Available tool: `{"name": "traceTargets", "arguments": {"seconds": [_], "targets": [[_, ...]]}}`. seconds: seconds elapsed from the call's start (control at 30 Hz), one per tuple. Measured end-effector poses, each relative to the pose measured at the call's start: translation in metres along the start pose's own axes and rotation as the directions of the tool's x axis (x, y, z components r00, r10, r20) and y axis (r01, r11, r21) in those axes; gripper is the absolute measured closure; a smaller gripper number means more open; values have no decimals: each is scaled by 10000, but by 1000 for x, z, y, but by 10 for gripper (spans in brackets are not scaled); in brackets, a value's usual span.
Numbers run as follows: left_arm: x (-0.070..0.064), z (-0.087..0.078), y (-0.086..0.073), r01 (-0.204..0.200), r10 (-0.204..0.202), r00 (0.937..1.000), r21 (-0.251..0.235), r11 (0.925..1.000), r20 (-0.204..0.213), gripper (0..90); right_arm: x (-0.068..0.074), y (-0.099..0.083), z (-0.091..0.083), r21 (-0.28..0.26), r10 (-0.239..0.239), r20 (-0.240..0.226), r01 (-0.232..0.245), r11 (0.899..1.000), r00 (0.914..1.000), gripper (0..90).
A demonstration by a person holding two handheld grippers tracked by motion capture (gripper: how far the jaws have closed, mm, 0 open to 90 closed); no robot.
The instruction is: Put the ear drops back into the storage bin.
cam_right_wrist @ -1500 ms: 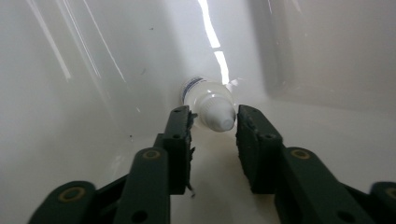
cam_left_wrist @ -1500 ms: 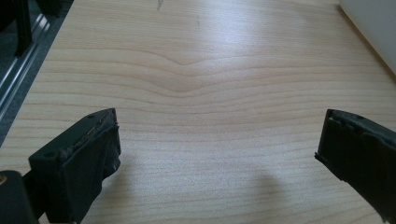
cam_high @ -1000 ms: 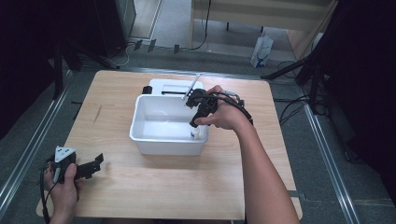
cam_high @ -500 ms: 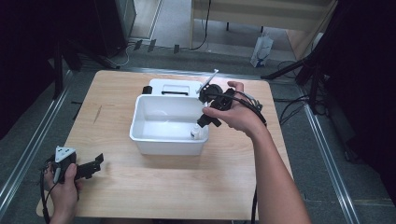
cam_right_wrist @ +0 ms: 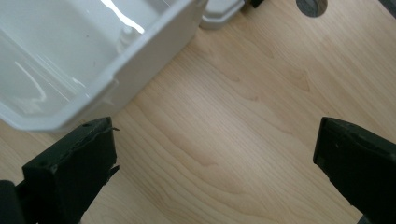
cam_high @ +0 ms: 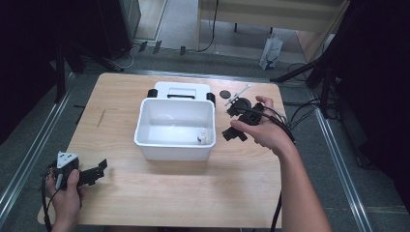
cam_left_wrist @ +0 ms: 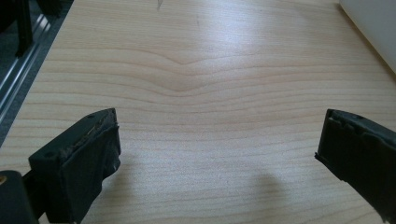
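The right gripper has pulled back out of the white tub since a second ago, when its jaws reached down inside over the far right corner. It now hangs just beside the tub's right wall, above bare table, jaws spread wide with nothing between them. In the right gripper view the tub's rim sits just beyond the left jaw, with only wood grain between the two jaws.

A small white bottle stands upright inside the tub, in the near right corner, close to those jaws but apart from them. A white lid lies behind the tub.

The left gripper has not moved: it rests near the table's front left edge, jaws wide apart and empty, well away from the tub.
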State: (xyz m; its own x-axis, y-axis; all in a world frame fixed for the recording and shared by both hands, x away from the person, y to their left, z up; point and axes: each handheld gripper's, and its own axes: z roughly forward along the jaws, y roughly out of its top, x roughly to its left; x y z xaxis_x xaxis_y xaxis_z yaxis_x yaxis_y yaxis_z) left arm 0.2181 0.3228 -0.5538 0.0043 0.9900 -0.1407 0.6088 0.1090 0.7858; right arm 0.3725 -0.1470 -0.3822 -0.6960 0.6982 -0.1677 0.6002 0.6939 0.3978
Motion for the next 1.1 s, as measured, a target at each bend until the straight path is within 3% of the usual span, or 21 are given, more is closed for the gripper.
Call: {"name": "traceTargets", "arguments": {"seconds": [0.3,0.53,0.8,0.9,0.97,1.1], "targets": [[0,0,0,-18,18,10000,-30,10000,-4,2,-15,-43,8,-80,760,365,-758,9971,9964,0],[0,0,0,-12,12,10000,-39,10000,-7,2,-23,-75,14,-49,1358,710,-1358,9907,9882,0],[0,0,0,-29,29,10000,-12,10000,10,2,-31,-113,25,-199,2079,1026,-2069,9781,9728,0],[0,0,0,-27,27,10000,-14,10000,12,2,-31,-131,30,-658,2467,1280,-2400,9685,9606,0],[0,0,0,-26,26,10000,-12,10000,9,2,-31,-136,31,-758,2531,1334,-2448,9666,9582,0],[0,0,0,-15,15,10000,-35,10000,2,2,-30,-159,37,-1147,2989,1385,-2845,9518,9442,0]]}}
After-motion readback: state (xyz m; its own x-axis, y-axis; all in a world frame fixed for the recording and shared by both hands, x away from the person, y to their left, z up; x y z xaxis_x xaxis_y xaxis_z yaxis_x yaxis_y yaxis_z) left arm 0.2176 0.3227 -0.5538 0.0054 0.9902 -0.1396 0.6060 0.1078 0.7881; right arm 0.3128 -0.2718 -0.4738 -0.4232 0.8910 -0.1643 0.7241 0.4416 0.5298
